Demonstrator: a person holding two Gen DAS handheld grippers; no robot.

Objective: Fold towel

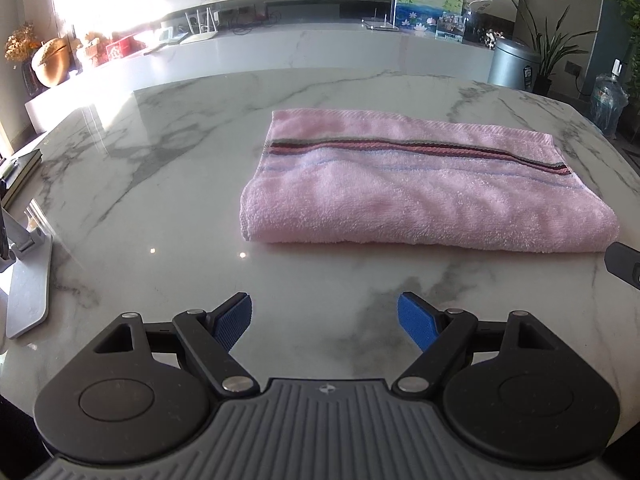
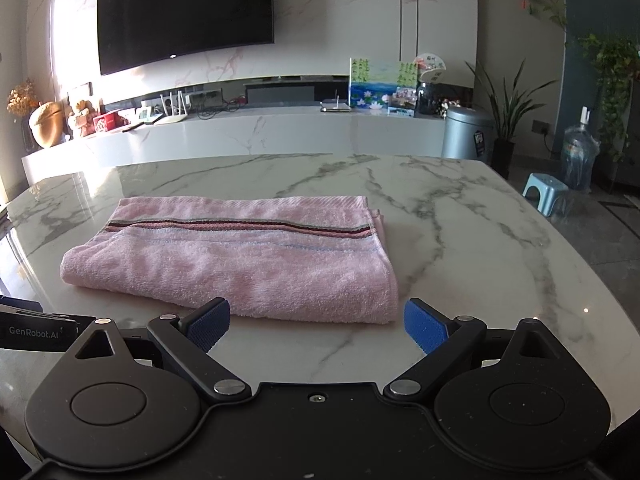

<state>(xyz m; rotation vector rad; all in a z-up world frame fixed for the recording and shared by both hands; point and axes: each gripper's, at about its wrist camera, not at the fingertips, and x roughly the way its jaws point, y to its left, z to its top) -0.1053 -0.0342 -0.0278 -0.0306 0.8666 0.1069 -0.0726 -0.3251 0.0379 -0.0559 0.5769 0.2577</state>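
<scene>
A pink towel (image 1: 424, 188) with dark stripes lies folded flat on the marble table (image 1: 160, 184). In the right wrist view the towel (image 2: 240, 264) lies just ahead of the fingers. My left gripper (image 1: 324, 320) is open and empty, a short way in front of the towel's near fold and left of its middle. My right gripper (image 2: 316, 320) is open and empty, close to the towel's near right corner. Part of the right gripper shows at the right edge of the left wrist view (image 1: 624, 264), and part of the left gripper at the left edge of the right wrist view (image 2: 36, 330).
A metal stand (image 1: 28, 284) and a book (image 1: 20, 172) sit at the table's left edge. Beyond the table are a long white console (image 2: 260, 132), a TV (image 2: 184, 12), a grey bin (image 2: 468, 132), plants (image 2: 508, 120), a water bottle (image 2: 578, 156) and a blue stool (image 2: 546, 196).
</scene>
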